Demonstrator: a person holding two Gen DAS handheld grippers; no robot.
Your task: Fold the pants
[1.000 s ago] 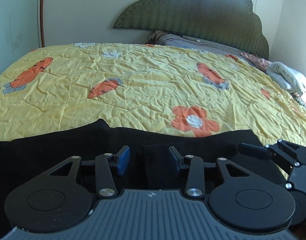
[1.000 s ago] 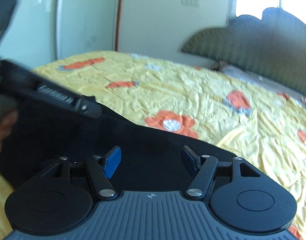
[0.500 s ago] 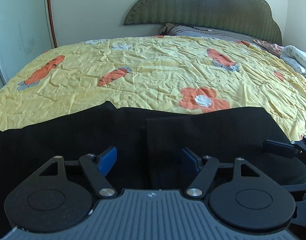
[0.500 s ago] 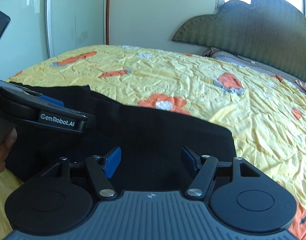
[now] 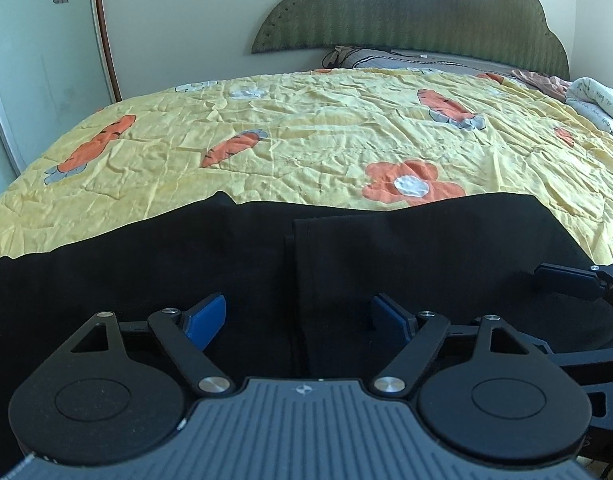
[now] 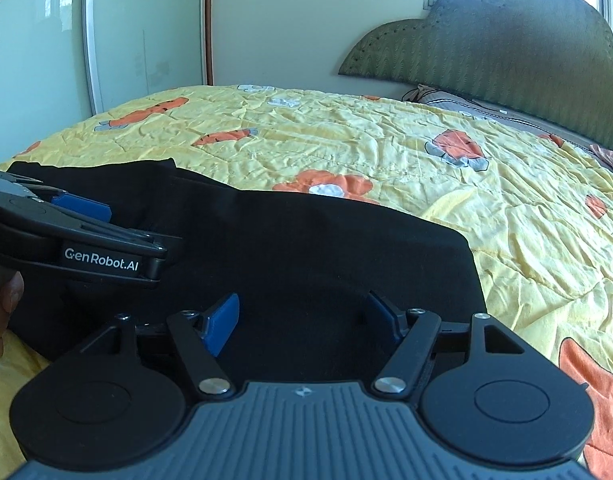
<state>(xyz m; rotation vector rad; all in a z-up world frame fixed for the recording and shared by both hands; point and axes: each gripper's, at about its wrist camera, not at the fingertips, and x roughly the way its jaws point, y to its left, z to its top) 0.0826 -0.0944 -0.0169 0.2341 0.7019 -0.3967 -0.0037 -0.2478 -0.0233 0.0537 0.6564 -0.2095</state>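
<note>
We hold two grippers. The left gripper (image 5: 296, 322) gapes wide with nothing in it, above one pair of black pants (image 5: 386, 256), soft matte cloth lying flat along the bed's near edge on a crinkled yellow quilt (image 5: 306, 140). The right gripper (image 6: 302, 318) is equally spread and empty, over the pants' squared right end.

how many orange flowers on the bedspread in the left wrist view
1. The one orange flower with a white centre lies on the yellow bedspread just beyond the far edge of the black pants, right of centre. The pants may hide others.
</note>
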